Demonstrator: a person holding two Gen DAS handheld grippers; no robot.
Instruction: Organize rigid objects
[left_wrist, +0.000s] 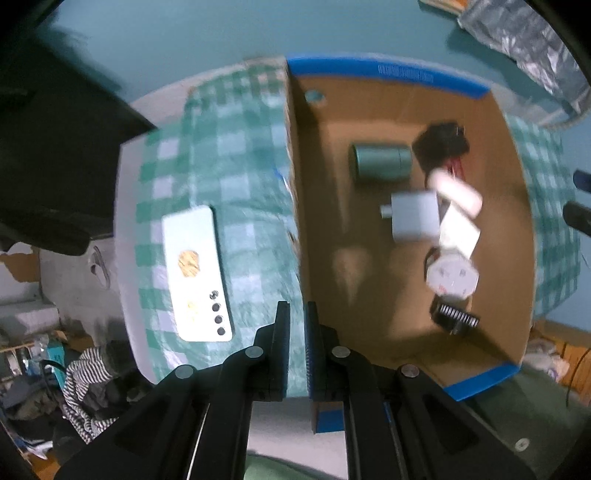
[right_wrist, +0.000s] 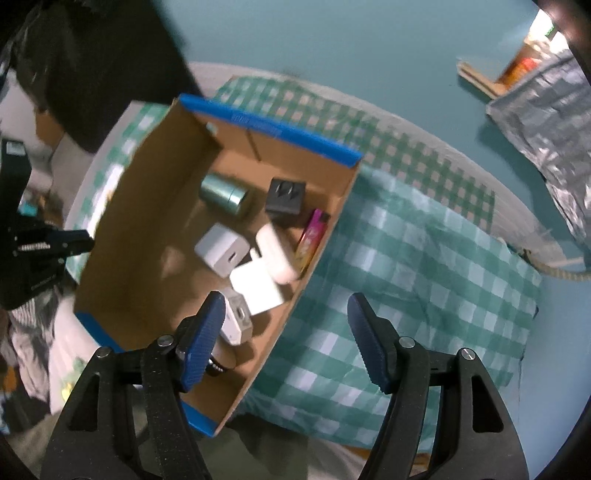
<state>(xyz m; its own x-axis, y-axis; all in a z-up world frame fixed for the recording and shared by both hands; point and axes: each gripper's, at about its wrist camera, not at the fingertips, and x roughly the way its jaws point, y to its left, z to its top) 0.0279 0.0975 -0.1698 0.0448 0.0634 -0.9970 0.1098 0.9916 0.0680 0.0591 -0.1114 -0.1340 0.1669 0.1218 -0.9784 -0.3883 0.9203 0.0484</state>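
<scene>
Hovering above the cardboard box (right_wrist: 122, 206), we are holding the right tongs (right_wrist: 286, 321) spread and empty, the left tongs (left_wrist: 295, 325) nearly pressed together; chargers already lie inside, so the phone (left_wrist: 197, 273) on the checkered cloth (left_wrist: 243, 162) probably comes next.

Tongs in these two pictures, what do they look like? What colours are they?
Both pairs are made of matte black plastic arms joined by round silver bolts. The right tongs end in two blue, ridged pads that curve like little paddles. The left tongs have flat black fingers, with a blue ridged pad showing on one inner side. No cables, sleeves or hands show in either view.
</scene>
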